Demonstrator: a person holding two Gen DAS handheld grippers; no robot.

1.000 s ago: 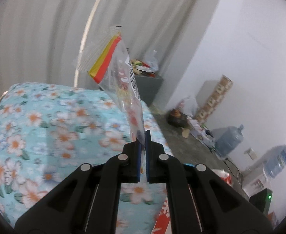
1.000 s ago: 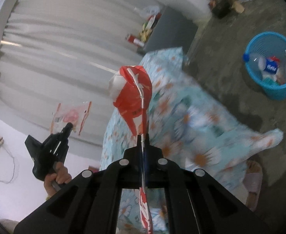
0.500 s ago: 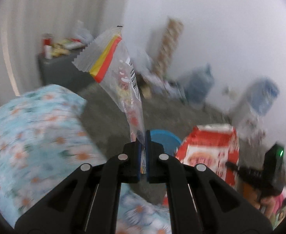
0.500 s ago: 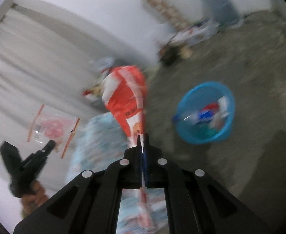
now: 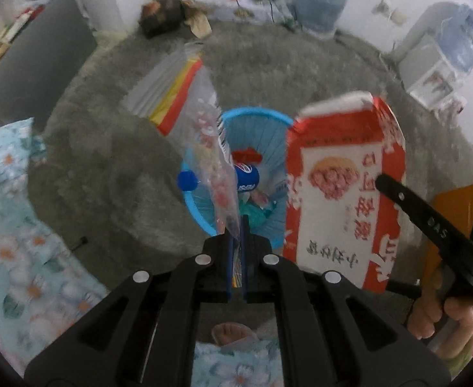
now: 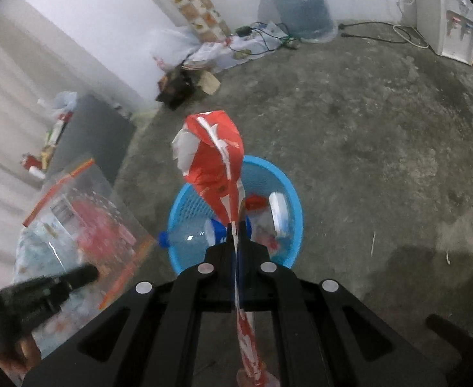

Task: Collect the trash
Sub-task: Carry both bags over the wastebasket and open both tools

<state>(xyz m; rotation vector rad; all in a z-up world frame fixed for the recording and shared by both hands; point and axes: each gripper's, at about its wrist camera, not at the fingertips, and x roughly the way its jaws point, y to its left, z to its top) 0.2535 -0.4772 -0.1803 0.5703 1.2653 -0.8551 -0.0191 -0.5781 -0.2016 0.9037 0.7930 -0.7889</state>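
Observation:
My left gripper (image 5: 236, 225) is shut on a clear plastic wrapper (image 5: 201, 129) with a red and yellow strip, held up over the blue trash basket (image 5: 256, 119). My right gripper (image 6: 236, 225) is shut on a red and white snack bag (image 6: 214, 164), held above the same blue basket (image 6: 288, 187). The basket stands on the grey floor and holds a plastic bottle (image 6: 191, 238) with a blue cap and other trash. The red snack bag (image 5: 339, 187) and the right gripper's finger (image 5: 430, 225) show at the right of the left wrist view. The clear wrapper (image 6: 85, 225) shows at the left of the right wrist view.
A bed with a floral sheet (image 5: 7, 225) is at the left. A grey cabinet (image 6: 91, 135) with clutter stands by the curtain. Water jugs (image 6: 297, 3), a white dispenser (image 6: 446, 32), cables and bags line the far wall. Bare concrete floor (image 6: 381, 148) surrounds the basket.
Both grippers have swung from the bed toward the floor and now hold their wrappers over the blue basket. Both stay shut on their items.

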